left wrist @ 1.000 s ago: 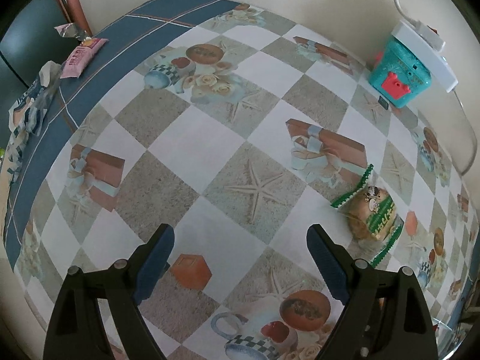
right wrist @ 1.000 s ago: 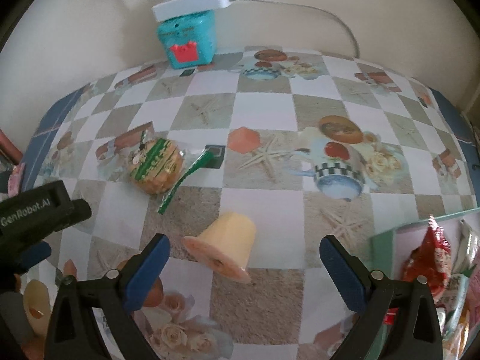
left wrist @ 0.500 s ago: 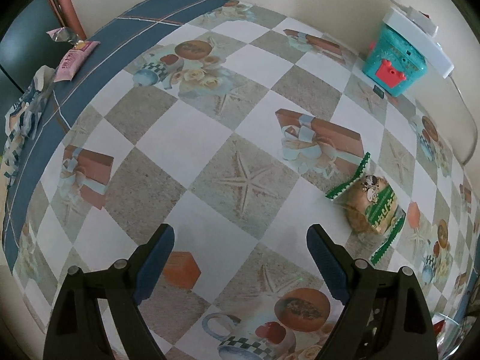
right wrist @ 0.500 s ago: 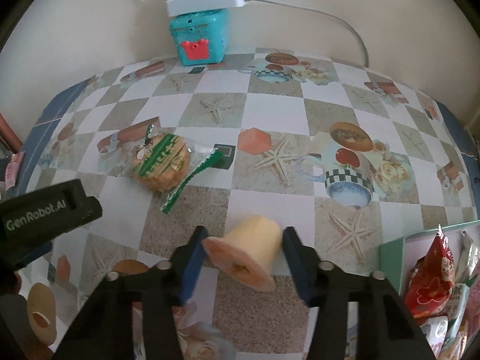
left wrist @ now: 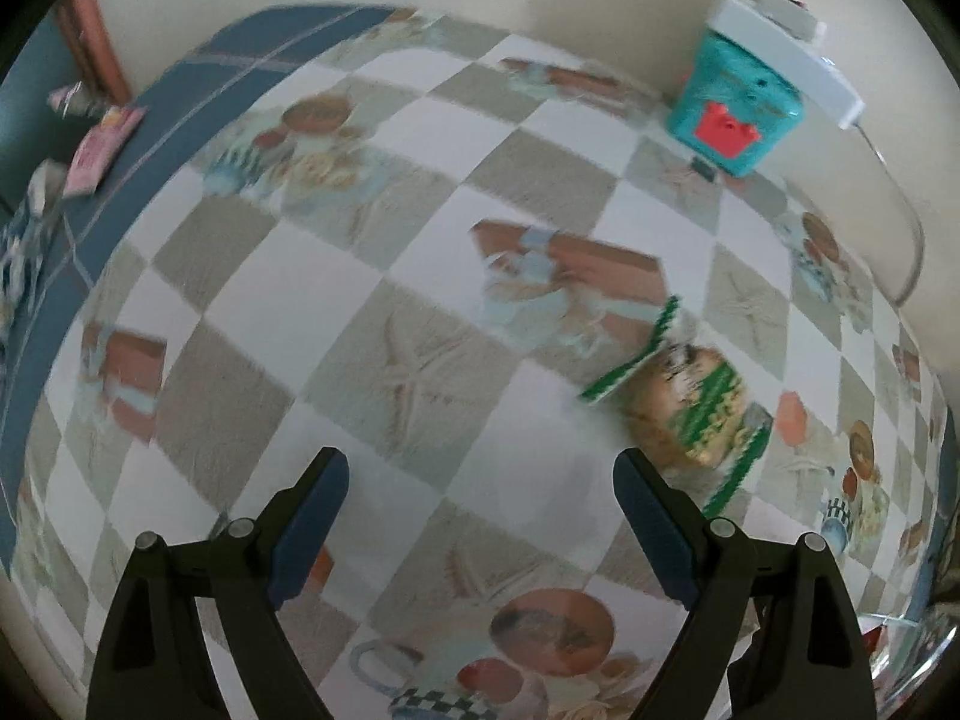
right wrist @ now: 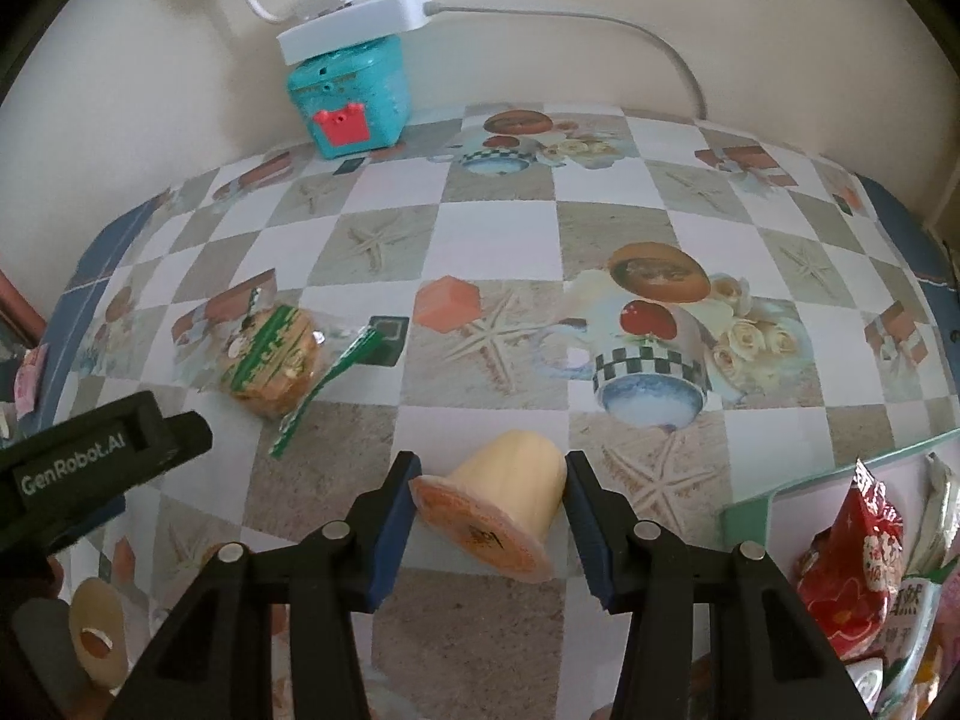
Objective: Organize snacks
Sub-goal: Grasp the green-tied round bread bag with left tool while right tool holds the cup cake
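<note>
Right tongs [right wrist: 489,507] clamped on tapered yellow jelly cup [right wrist: 501,504], left tongs [left wrist: 480,525] wide

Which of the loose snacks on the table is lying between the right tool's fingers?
The yellow jelly cup, tipped on its side, not the green-wrapped cookie further left.

A jelly cup [right wrist: 507,504] lay on its side on the desk [right wrist: 504,240], between the right hand-held gripper [right wrist: 489,507] fingers. A wrapped cookie [right wrist: 273,360] lay behind-left; a snack bin [right wrist: 774,495] stood right; a toy box [right wrist: 348,99] stood at the rear wall.
</note>
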`<state>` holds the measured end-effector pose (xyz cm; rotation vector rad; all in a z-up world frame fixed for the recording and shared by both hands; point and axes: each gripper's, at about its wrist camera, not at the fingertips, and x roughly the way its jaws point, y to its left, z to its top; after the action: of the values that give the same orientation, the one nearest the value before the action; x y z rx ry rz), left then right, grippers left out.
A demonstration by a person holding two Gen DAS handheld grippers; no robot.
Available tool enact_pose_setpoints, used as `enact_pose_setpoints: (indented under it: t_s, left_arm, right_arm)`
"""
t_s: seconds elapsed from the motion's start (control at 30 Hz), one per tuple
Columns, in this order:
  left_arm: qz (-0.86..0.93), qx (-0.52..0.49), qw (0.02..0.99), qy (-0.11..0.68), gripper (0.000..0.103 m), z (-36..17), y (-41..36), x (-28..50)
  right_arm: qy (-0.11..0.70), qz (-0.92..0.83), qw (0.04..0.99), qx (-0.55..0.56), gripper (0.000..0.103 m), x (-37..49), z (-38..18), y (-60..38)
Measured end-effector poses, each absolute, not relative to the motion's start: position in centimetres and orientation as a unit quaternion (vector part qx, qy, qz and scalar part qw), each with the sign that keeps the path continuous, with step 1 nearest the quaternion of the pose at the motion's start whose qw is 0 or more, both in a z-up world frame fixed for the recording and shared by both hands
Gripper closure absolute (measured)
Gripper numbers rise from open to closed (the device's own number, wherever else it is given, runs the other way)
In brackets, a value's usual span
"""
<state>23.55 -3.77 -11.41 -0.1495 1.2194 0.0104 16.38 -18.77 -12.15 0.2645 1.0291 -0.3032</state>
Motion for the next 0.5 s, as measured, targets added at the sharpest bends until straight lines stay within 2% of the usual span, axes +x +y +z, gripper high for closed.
enact_pose_setpoints:
  t_s: [0.37, 0.5]
  left_arm:
    - [-0.107, 0.045, 0.832, 0.543, 0.013, -8.5, -8.7, 25.6]
    - [-0.159, 0.09, 0.809, 0.558, 0.013, -9.2, -10.8, 25.9]
  right_arm:
    - [0.478, -0.145, 0.853, 0.151, 0.052, 16.4, -12.0, -20.3]
    - [0.479, -0.143, 0.851, 0.16, 0.052, 16.3, -11.8, -20.6]
